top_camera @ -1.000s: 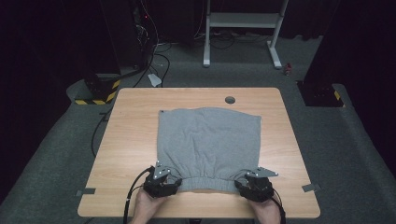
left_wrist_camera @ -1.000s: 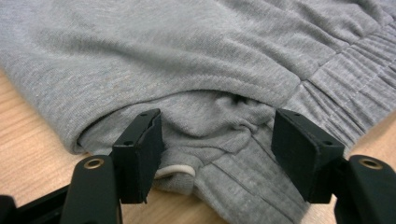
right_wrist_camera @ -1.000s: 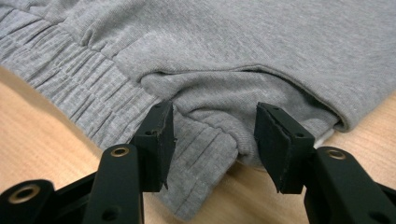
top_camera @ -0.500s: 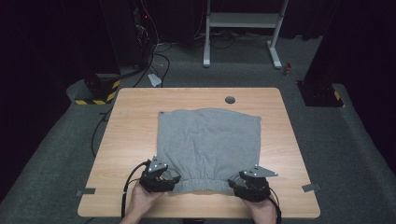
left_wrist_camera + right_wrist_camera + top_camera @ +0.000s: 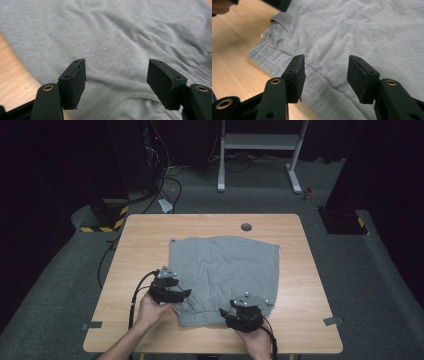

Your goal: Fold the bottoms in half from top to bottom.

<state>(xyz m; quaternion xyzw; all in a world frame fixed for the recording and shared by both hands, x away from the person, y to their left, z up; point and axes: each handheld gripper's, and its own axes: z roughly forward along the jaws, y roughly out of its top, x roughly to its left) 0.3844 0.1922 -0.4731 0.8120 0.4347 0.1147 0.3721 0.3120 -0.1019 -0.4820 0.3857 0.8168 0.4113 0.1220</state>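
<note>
A grey garment (image 5: 225,265) lies spread on the wooden table (image 5: 150,230), its ribbed hem toward the near edge. My left gripper (image 5: 181,293) hovers over the garment's near left part. Its jaws stand open above the wrinkled cloth (image 5: 120,30), and they have just been closing a little with nothing between them (image 5: 116,68). My right gripper (image 5: 234,313) is over the near hem, right of middle. Its jaws have also just been closing, and they are still open (image 5: 325,63) above the hem band (image 5: 319,75) without pinching it. The hem's left corner (image 5: 273,22) is folded over.
A round cable hole (image 5: 246,226) sits at the table's far edge. Tape strips mark the near corners (image 5: 91,325) (image 5: 332,321). On the floor behind are cables (image 5: 165,185), a white stand (image 5: 260,142) and a yellow-black striped base (image 5: 102,226).
The left gripper has moved away from the near edge, up along the garment's left side. The right gripper has slid left along the hem. The hem's near left corner now looks bunched.
</note>
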